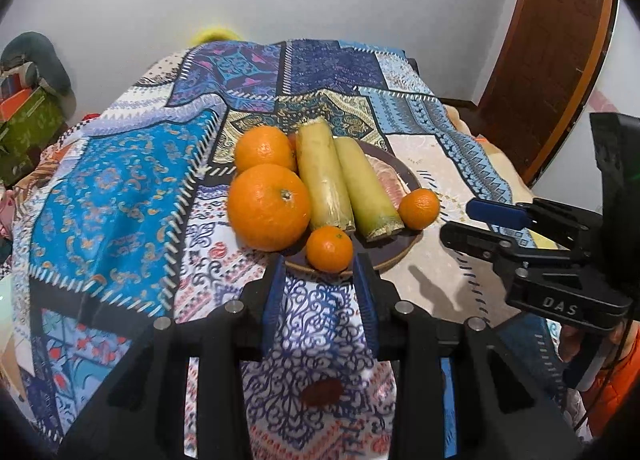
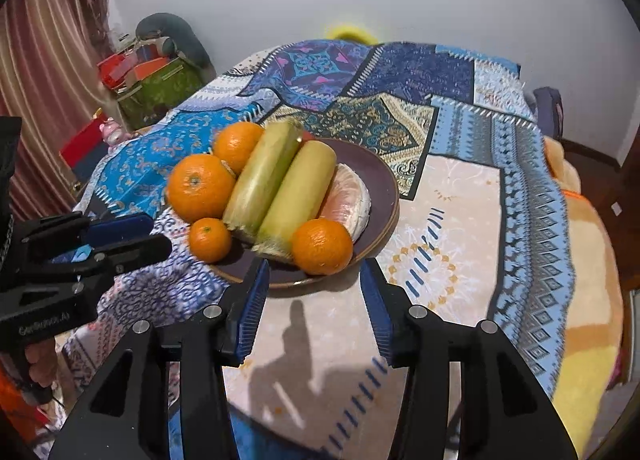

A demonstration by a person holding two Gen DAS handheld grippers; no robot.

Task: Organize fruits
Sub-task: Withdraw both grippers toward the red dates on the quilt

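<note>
Both hand-held grippers, left (image 1: 320, 280) and right (image 2: 312, 292), hover spread and empty before the round dark-brown plate (image 2: 380, 180) at frame centre; approach each small orange mandarin (image 1: 329, 249) squarely.

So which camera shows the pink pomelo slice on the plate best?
The right wrist view: the pomelo slice lies mostly exposed beside the sugarcane pieces. In the left wrist view only a sliver shows behind them.

Bright, even indoor light falls from above, throwing soft gripper shadows on the patchwork cloth (image 2: 452, 196). Fisheye distortion bends and darkens both views' edges; the near foreground blurs slightly.
</note>
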